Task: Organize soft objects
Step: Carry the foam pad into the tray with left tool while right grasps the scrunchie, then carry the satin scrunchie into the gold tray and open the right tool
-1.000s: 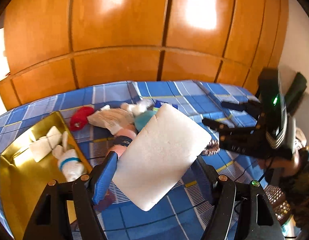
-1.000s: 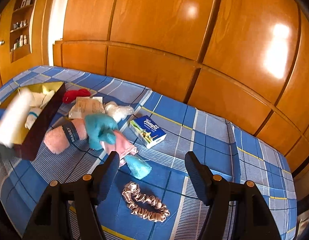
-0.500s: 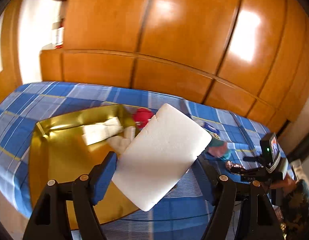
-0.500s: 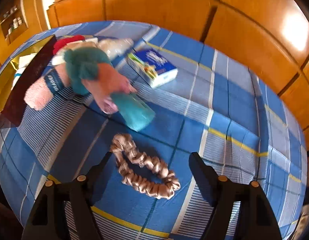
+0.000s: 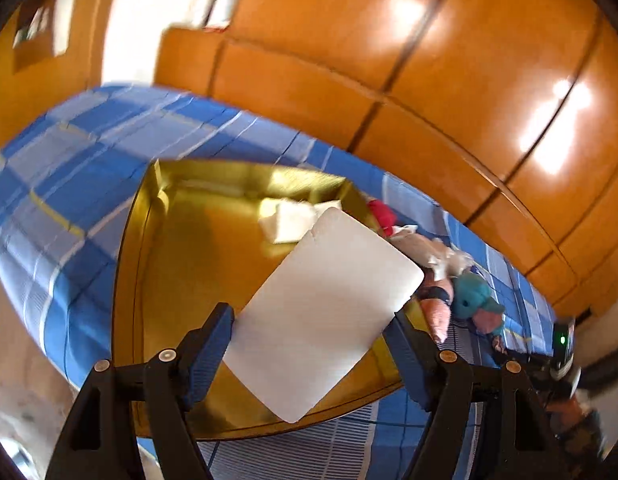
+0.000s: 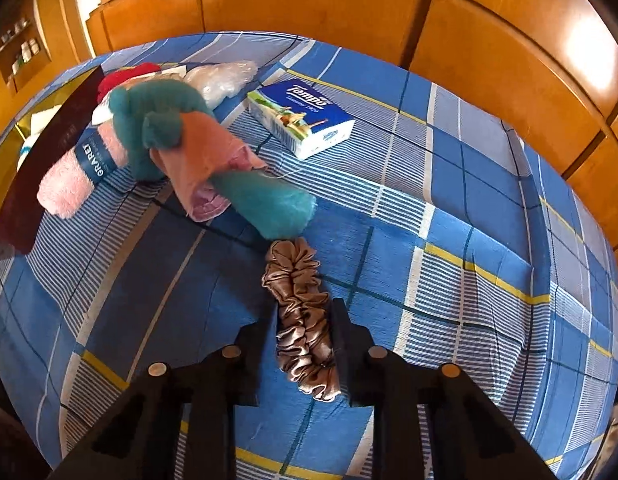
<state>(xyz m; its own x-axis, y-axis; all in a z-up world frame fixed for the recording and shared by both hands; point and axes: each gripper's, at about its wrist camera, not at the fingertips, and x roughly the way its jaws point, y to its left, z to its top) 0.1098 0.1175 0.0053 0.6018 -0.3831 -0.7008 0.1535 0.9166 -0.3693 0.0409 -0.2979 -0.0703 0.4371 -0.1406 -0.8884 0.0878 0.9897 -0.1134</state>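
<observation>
A white foam pad (image 5: 325, 316) is clamped tilted between the blue pads of my left gripper (image 5: 309, 340), which is shut on it. It hangs over the gold tray (image 5: 181, 248), where a folded white cloth (image 5: 287, 220) lies at the far side. On the blue checked bedcover, a beige satin scrunchie (image 6: 295, 280) is squeezed narrow in my right gripper (image 6: 301, 316). The jaws are closing and the pads press it from both sides. Just beyond it lie a teal and pink plush toy (image 6: 161, 128) and a rolled pink towel (image 6: 69, 184).
A blue tissue pack (image 6: 305, 116), a clear plastic bag (image 6: 225, 78) and a red soft item (image 6: 125, 76) lie farther back on the bed. The tray's dark wall (image 6: 49, 152) stands at the left. Orange wooden wardrobe doors (image 6: 309, 0) run behind the bed.
My left gripper swung left with the foam pad, from above the pile to over the gold tray, and rolled. My right gripper dropped onto the scrunchie and closed on it.
</observation>
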